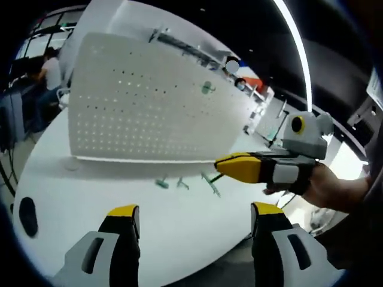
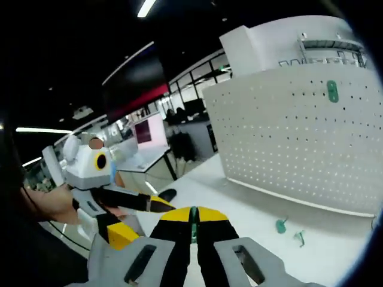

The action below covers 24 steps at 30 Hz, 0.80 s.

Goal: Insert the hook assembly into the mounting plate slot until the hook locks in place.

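Note:
A white perforated mounting plate (image 1: 149, 107) (image 2: 299, 137) stands upright on the white table (image 1: 108, 191). One green hook (image 1: 207, 88) (image 2: 332, 91) hangs high on it. Three loose green hooks (image 1: 182, 184) lie on the table in front of the plate, and two of them (image 2: 280, 226) appear in the right gripper view. My right gripper (image 2: 193, 222) (image 1: 224, 164) is shut on a thin green hook (image 2: 193, 230), held above the table near the plate's lower right corner. My left gripper (image 1: 194, 212) (image 2: 143, 220) hovers open over the table's near side, nothing between its jaws.
A black oval object (image 1: 27, 215) (image 2: 167, 194) lies near the table's rim. The table is round and its edge runs close under my left gripper. A person's hand (image 1: 335, 185) holds the right gripper. People sit at desks (image 1: 51, 72) beyond the plate.

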Each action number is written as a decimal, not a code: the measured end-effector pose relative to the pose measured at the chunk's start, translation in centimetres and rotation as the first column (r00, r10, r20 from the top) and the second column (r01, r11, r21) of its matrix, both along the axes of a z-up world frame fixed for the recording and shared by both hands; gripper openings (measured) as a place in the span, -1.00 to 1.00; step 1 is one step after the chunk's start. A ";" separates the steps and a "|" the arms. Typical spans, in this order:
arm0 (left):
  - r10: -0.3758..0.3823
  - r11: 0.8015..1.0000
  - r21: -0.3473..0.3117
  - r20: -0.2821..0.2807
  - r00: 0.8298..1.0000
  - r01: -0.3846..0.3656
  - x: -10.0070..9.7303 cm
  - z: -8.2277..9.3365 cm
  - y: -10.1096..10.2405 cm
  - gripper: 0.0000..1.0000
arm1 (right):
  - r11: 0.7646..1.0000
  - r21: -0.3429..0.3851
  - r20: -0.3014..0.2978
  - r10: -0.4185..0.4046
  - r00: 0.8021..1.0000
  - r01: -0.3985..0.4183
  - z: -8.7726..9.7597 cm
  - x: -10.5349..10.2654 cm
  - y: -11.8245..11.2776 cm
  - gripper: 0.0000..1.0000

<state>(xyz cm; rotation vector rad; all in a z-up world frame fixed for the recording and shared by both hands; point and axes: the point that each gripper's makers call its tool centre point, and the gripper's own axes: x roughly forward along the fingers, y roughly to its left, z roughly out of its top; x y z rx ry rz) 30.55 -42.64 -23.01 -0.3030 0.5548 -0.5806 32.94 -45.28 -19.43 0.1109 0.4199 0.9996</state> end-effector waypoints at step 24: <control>0.034 0.984 -0.173 0.017 0.999 -0.030 0.2 1.9 0.4 -0.33 | 0.994 0.107 0.072 0.013 0.997 -0.021 2.8 -2.3 2.6 -1.00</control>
